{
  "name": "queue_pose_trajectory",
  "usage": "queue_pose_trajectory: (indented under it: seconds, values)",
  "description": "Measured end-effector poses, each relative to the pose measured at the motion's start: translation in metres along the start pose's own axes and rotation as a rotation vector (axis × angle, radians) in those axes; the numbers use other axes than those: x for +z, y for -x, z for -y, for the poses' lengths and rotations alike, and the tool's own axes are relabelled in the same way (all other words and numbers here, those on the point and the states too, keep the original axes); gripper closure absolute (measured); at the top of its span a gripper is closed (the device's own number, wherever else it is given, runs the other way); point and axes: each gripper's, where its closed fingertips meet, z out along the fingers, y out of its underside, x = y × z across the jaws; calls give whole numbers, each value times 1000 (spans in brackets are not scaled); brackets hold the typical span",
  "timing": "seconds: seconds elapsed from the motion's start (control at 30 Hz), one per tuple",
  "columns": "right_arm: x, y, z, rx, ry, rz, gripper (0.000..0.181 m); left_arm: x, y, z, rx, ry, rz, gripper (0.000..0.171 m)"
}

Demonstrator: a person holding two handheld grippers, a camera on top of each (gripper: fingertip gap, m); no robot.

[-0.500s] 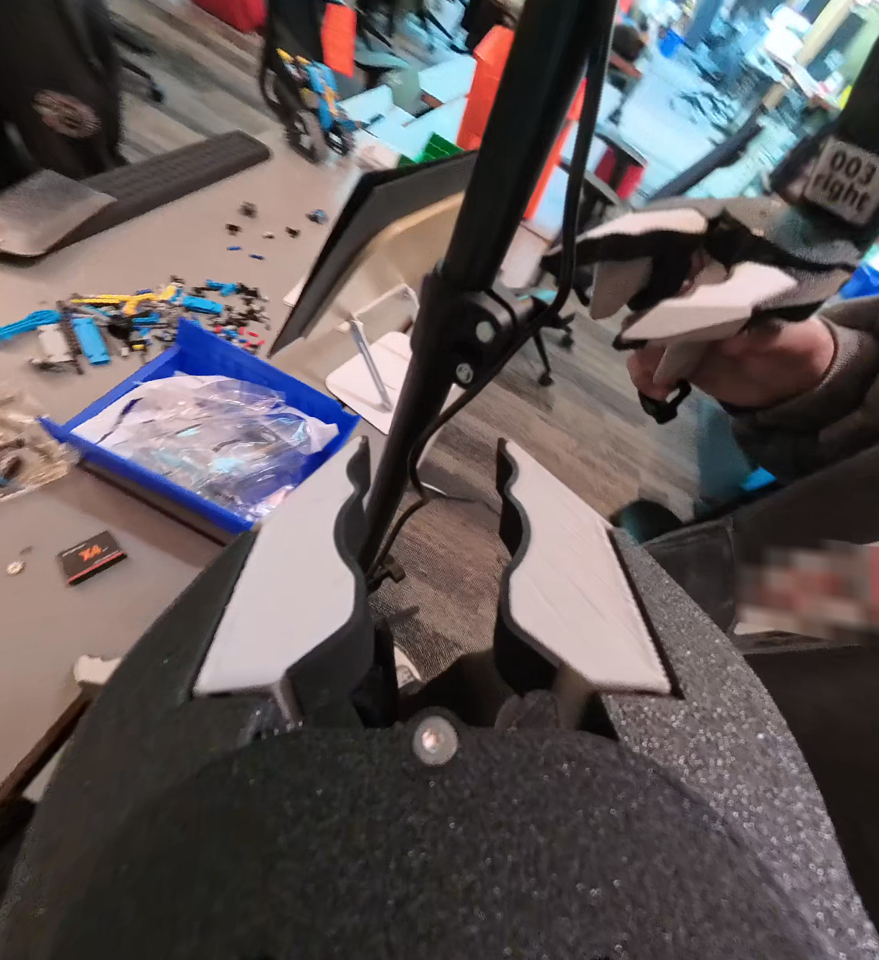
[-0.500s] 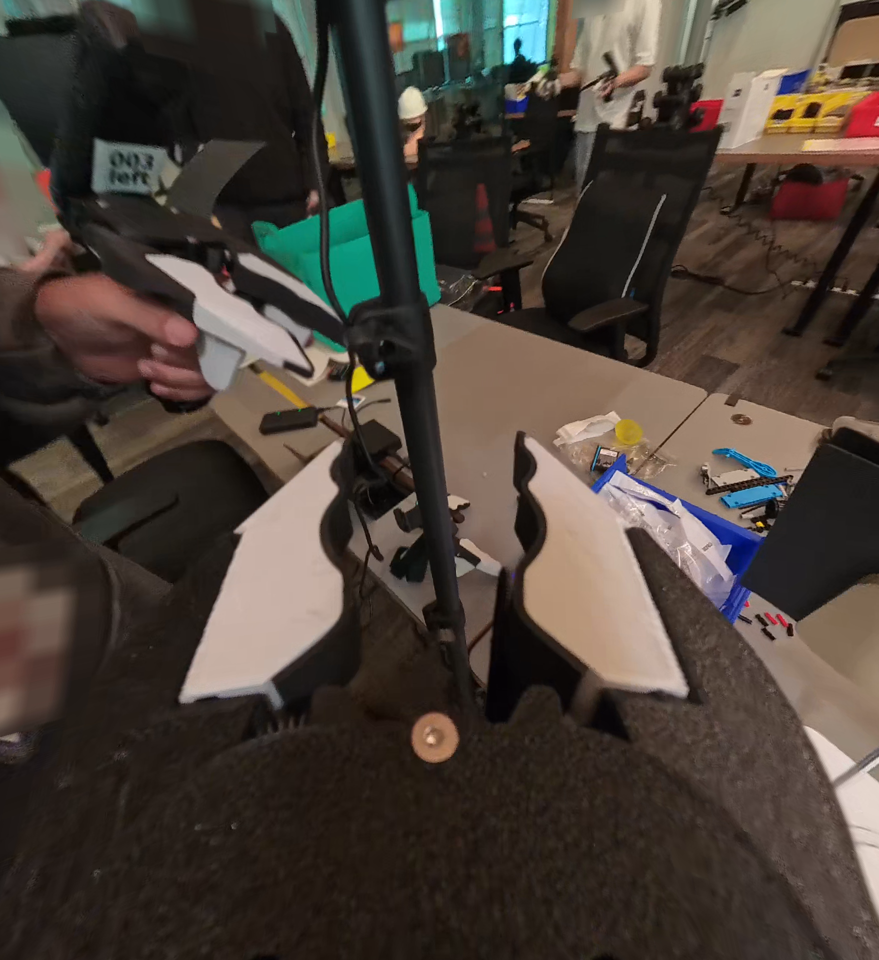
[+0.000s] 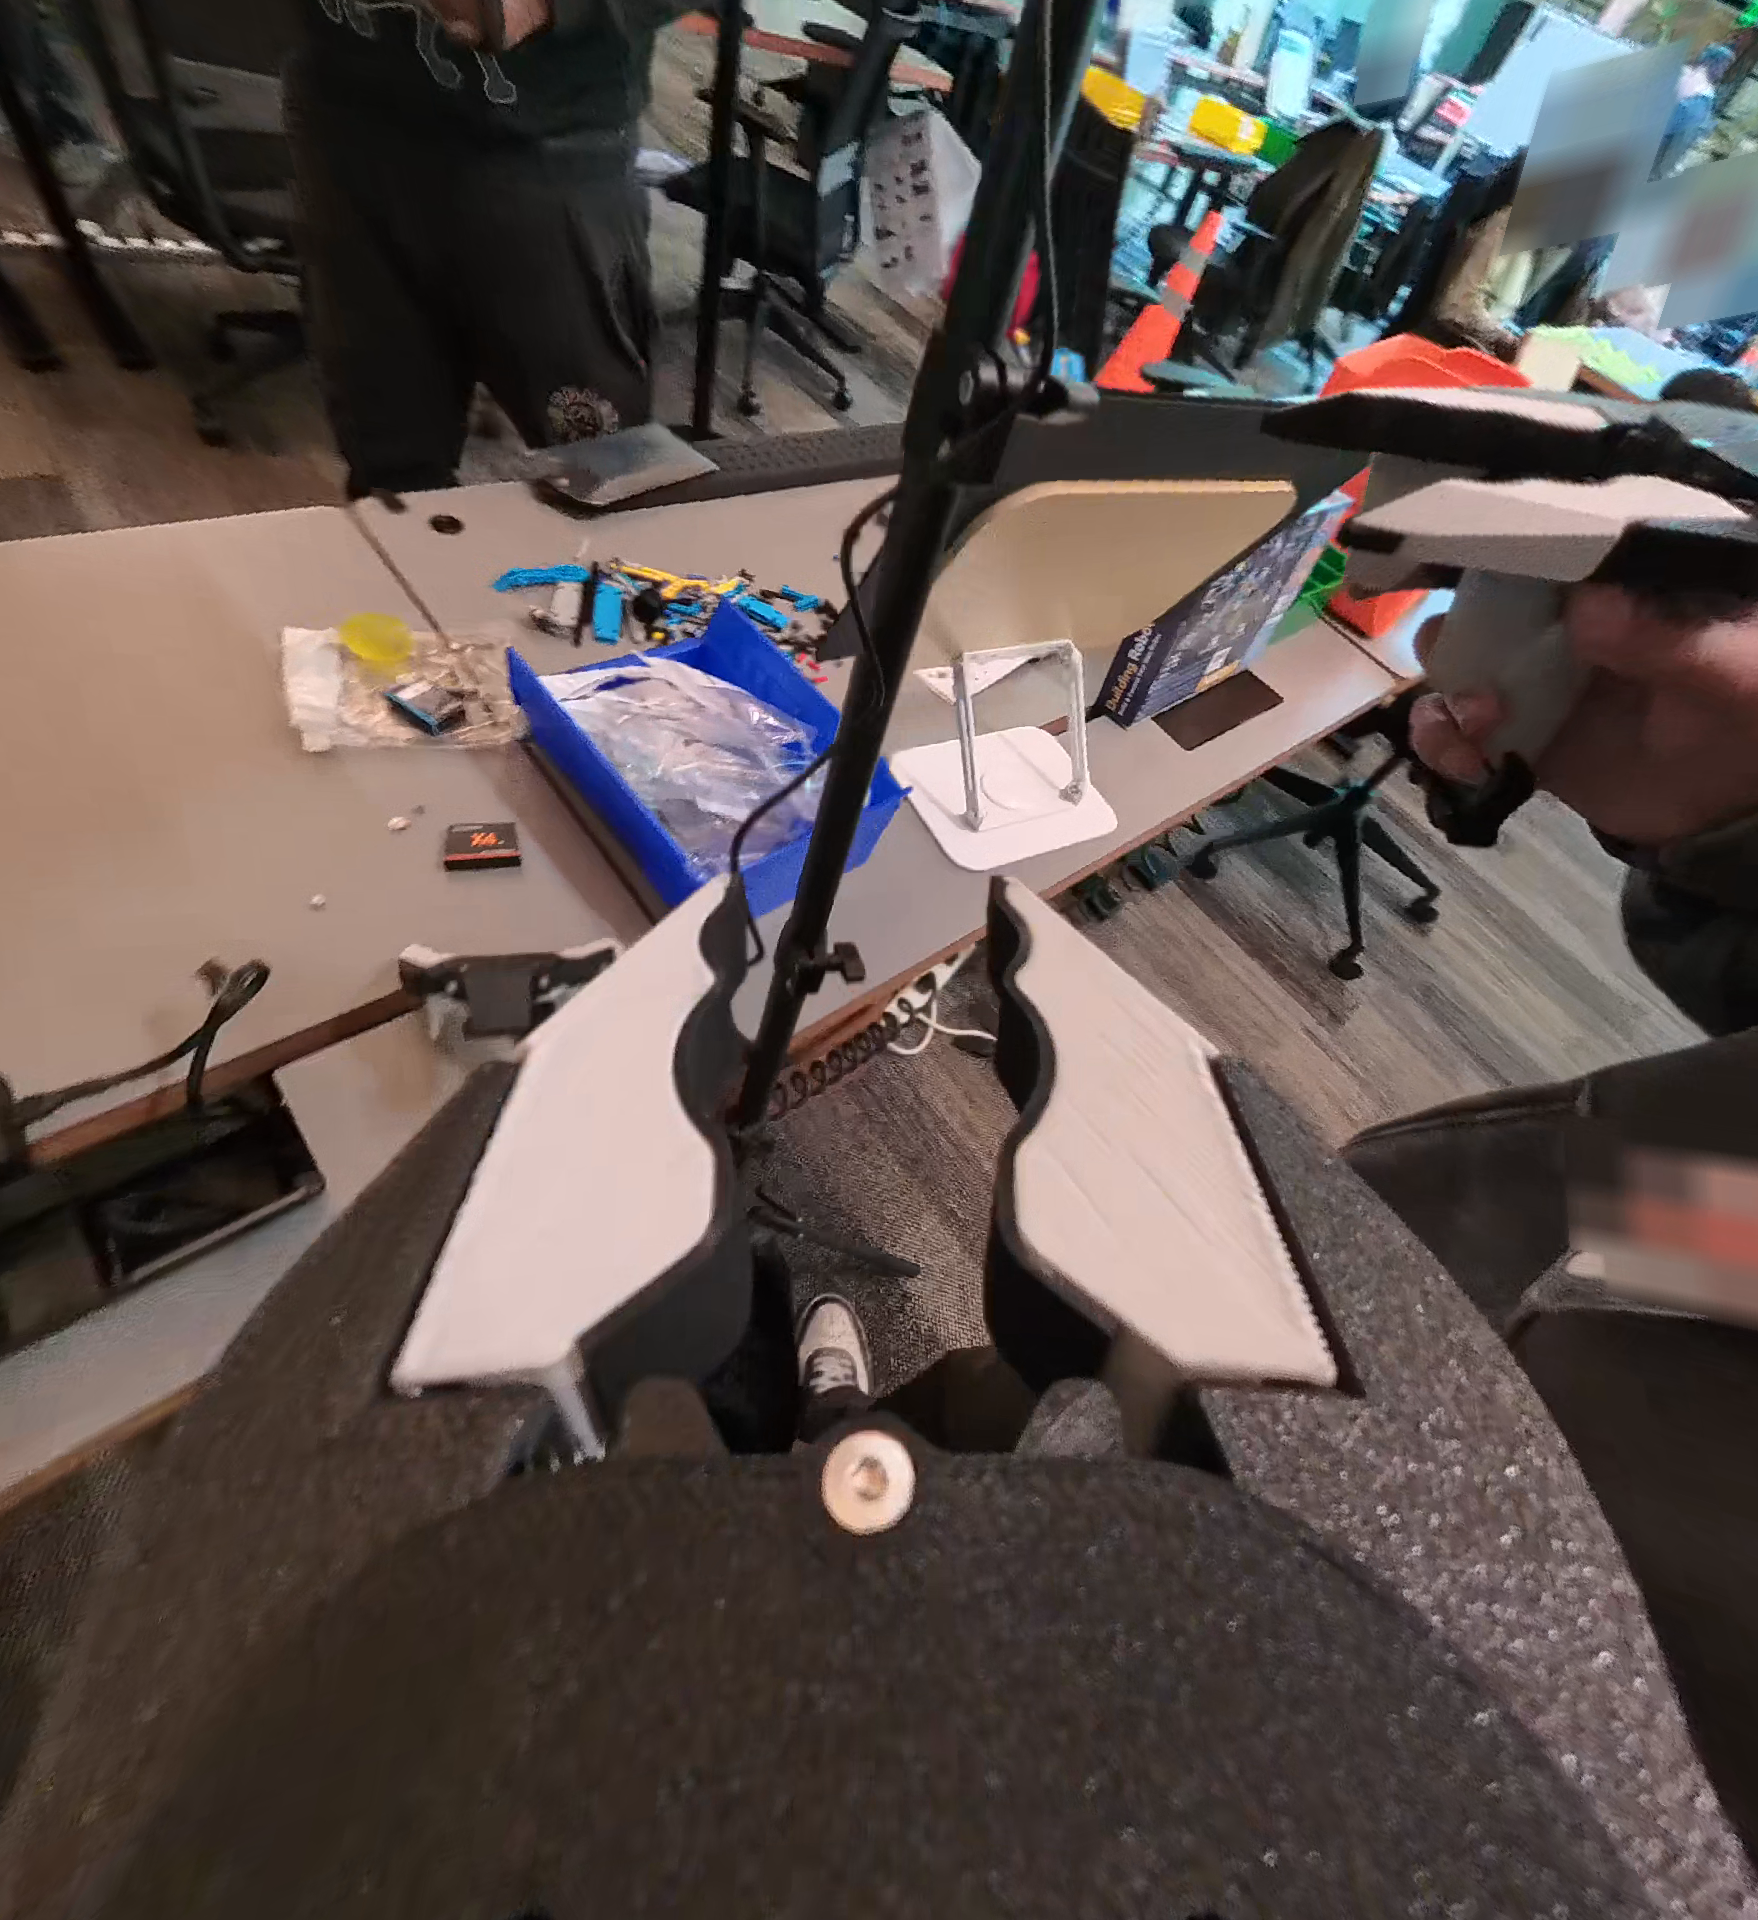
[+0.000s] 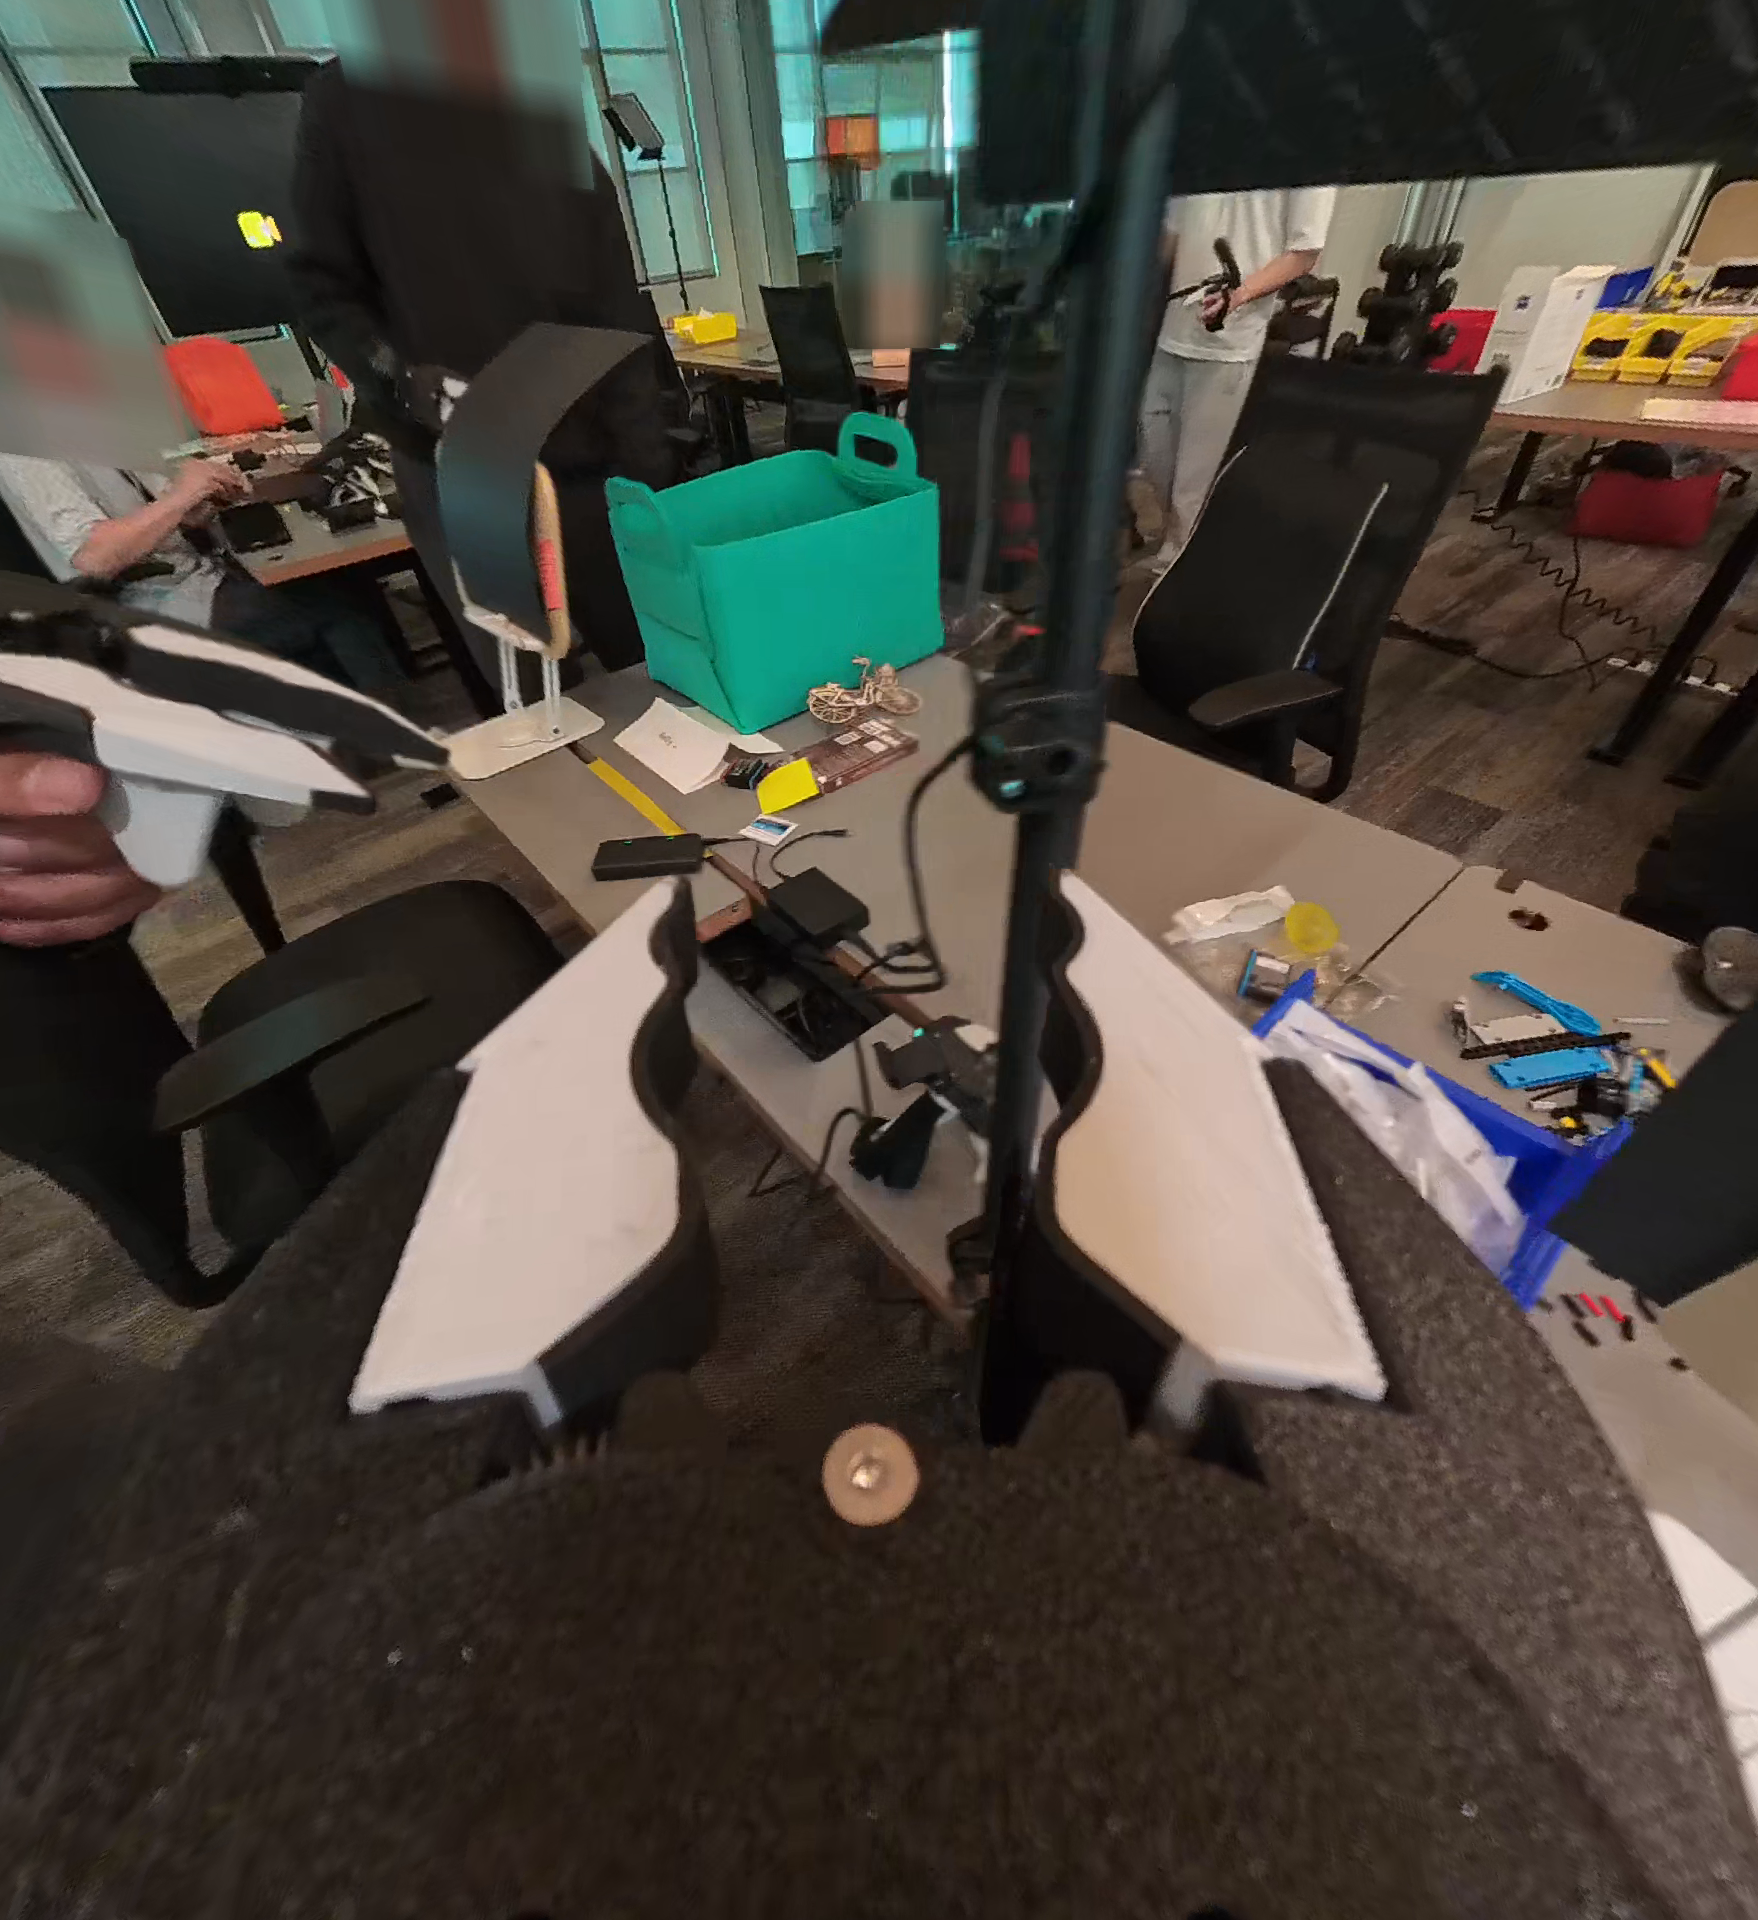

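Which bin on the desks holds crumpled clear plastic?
The blue bin, low and open beside the white stand. The green tote is taller, has handles, and its contents aren't visible.

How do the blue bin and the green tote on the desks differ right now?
The blue bin is a low rigid tray; the green tote is a tall soft-sided box with loop handles. The blue bin holds crumpled clear plastic bags; what the green tote holds cannot be seen. The blue bin sits nearer the black stand pole; the green tote stands farther back. Both are open-topped and upright.
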Motion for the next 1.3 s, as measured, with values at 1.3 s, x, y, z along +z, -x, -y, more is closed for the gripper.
queue_pose_trajectory:
  seconds: [1.3]
  values:
    - [128,-72,-318,-694,828,-294,159,-84,-100,-181,-305,278,280,133]
